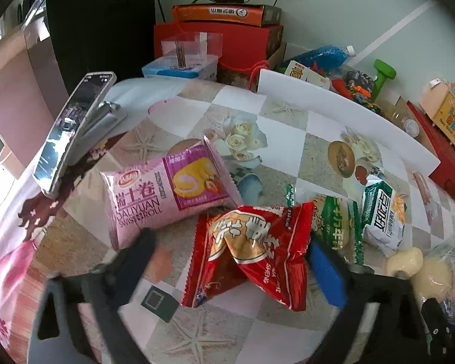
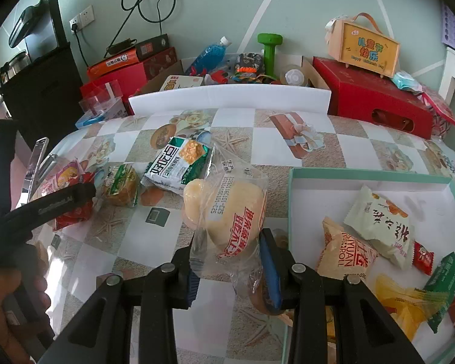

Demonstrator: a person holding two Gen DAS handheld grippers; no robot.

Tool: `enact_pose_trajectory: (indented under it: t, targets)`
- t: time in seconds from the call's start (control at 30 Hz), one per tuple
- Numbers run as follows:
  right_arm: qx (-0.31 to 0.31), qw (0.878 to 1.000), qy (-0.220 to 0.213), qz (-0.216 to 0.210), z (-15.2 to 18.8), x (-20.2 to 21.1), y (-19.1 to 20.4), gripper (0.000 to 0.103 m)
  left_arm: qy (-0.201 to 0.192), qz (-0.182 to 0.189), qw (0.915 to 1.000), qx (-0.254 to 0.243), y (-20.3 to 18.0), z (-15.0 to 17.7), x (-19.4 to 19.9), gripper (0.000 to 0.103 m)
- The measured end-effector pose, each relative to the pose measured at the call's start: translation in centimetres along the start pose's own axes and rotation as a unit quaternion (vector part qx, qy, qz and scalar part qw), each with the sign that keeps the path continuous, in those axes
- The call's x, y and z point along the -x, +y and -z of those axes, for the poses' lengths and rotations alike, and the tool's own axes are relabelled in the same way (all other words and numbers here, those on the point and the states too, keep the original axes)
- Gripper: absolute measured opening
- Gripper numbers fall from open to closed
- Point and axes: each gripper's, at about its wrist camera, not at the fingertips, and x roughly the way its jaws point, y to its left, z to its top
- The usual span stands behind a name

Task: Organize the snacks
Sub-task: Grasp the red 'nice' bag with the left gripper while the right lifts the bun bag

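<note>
The right gripper [image 2: 227,261] is pinching the clear-wrapped pale bun [image 2: 227,209] by its near end, both pads against the wrapper; the bun juts away from the fingers over the patterned tablecloth [image 2: 257,121], just left of the mint-rimmed box [image 2: 370,173] that holds other snack packets. The left gripper [image 1: 236,261] has its fingers spread wide around the red snack packet [image 1: 251,248], which lies on the cloth between them. The pink Swiss roll pack [image 1: 166,194] lies just beyond, to the far left
</note>
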Motion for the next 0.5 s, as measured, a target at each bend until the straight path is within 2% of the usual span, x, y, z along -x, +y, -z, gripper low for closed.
enact_pose_trajectory:
  t: [0.03,0.1,0.5]
  targets:
    - [0.000,1.000,0.000,0.000,0.0,0.0,0.0,0.038,0.001,-0.001,1.0000,-0.001,0.0,0.0,0.0,0.068]
    - [0.000,1.000,0.000,0.000,0.0,0.0,0.0,0.038,0.009,-0.004,0.9999,-0.008,-0.2,0.2,-0.3,0.056]
    - [-0.011,1.000,-0.011,-0.010,-0.2,0.6,-0.3,0.038,-0.015,0.019,0.9996,-0.017,-1.0,-0.2,2.9,0.052]
